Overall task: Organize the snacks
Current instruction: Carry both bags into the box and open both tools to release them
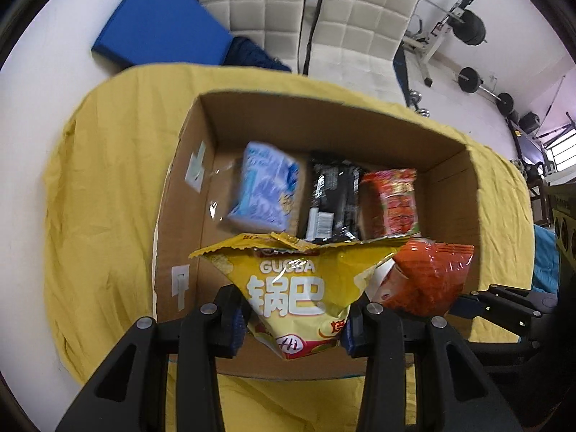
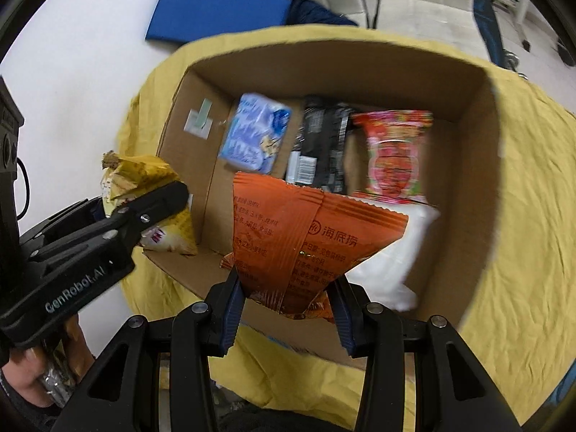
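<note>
A yellow snack bag point(image 1: 295, 288) hangs over the near edge of the cardboard box point(image 1: 324, 122), with my left gripper point(image 1: 291, 327) shut on its lower end. My right gripper point(image 2: 288, 309) is shut on an orange sachet point(image 2: 302, 237) held above the box point(image 2: 478, 180). The orange sachet point(image 1: 428, 277) also shows at the right of the left wrist view, and the yellow bag point(image 2: 151, 187) with the left gripper's fingers point(image 2: 154, 208) at the left of the right wrist view. Inside lie a blue packet point(image 1: 266, 187), a black packet point(image 1: 334, 198), a red packet point(image 1: 392, 201) and a white packet point(image 2: 392, 262).
The box stands on a yellow cloth point(image 1: 108, 198) over a table. Beyond it are a blue mat point(image 1: 158, 25), two white padded chairs point(image 1: 352, 28) and barbell weights point(image 1: 471, 79) on a white floor. A hand point(image 2: 32, 378) holds the left gripper.
</note>
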Motion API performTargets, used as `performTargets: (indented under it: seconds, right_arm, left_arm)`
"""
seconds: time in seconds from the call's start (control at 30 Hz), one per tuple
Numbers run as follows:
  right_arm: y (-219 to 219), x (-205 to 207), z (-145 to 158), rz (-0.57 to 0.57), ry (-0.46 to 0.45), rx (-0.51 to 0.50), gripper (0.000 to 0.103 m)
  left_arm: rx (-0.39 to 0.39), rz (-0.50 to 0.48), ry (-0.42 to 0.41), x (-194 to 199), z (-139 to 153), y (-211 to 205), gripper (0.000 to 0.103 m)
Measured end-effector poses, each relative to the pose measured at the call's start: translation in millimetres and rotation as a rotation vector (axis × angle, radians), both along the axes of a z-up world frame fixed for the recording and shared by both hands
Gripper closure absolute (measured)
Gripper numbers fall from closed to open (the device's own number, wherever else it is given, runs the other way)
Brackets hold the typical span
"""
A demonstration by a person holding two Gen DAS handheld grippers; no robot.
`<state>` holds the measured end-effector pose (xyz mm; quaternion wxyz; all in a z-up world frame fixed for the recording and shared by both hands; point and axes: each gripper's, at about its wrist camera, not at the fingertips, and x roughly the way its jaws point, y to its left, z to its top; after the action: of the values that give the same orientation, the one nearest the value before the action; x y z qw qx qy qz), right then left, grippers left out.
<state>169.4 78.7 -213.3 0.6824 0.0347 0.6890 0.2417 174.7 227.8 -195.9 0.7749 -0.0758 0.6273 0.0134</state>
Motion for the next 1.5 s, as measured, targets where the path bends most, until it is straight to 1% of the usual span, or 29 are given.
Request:
performTargets:
  seconds: [0.13, 0.3, 0.43, 0.6, 0.8, 1.1, 1.27, 1.3, 1.37, 1.43, 1.5]
  right_arm:
    - [22.7, 3.0, -18.5, 0.032, 0.027, -0.016, 0.057]
    - [34.6, 1.9, -38.3, 0.054, 0.065, -0.038, 0.057]
    - [38.5, -1.4, -58.8, 0.055, 0.1, -0.052, 0.057]
    - [42.8, -0.2, -82.6, 0.051, 0.138, -0.064, 0.057]
    - [48.2, -1.1, -100.8, 0.065, 0.174, -0.067, 0.057]
    - [63.8, -6.2, -111.5, 0.084, 0.182, -0.087, 0.055]
    - [63.1, -5.1, -111.3, 0.073, 0.194, -0.095, 0.055]
    - [57.4, -5.3, -108.8, 0.072, 0.195, -0.096, 0.055]
    - [52.9, -2.8, -104.7, 0.074, 0.199, -0.101, 0.053]
    - [50.7, -2.7, -101.8, 0.073, 0.202, -0.109, 0.048]
    - [47.4, -2.5, -96.8, 0.072, 0.196, -0.108, 0.048]
  left_arm:
    - [-0.011, -0.018, 0.061, 3.5, -22.8, 6.0, 0.066]
    - [-0.005, -0.04, 0.12, 5.8, -50.0, 7.6, 0.066]
    - [-0.013, -0.038, 0.159, 5.8, -68.3, 9.0, 0.066]
    - [-0.011, -0.044, 0.187, 5.4, -82.4, 9.5, 0.066]
    - [-0.011, -0.043, 0.232, 0.3, -99.2, 12.6, 0.066]
    - [-0.019, -0.046, 0.269, -2.2, -110.6, 13.8, 0.065]
    - [-0.024, -0.028, 0.281, -4.3, -114.1, 17.7, 0.065]
    - [-0.022, -0.028, 0.283, -5.3, -114.3, 18.0, 0.065]
    - [-0.019, -0.024, 0.29, -8.2, -113.0, 20.3, 0.064]
    - [-0.031, -0.014, 0.295, -11.0, -111.5, 22.9, 0.063]
    - [-0.027, -0.007, 0.289, -13.6, -108.2, 25.0, 0.059]
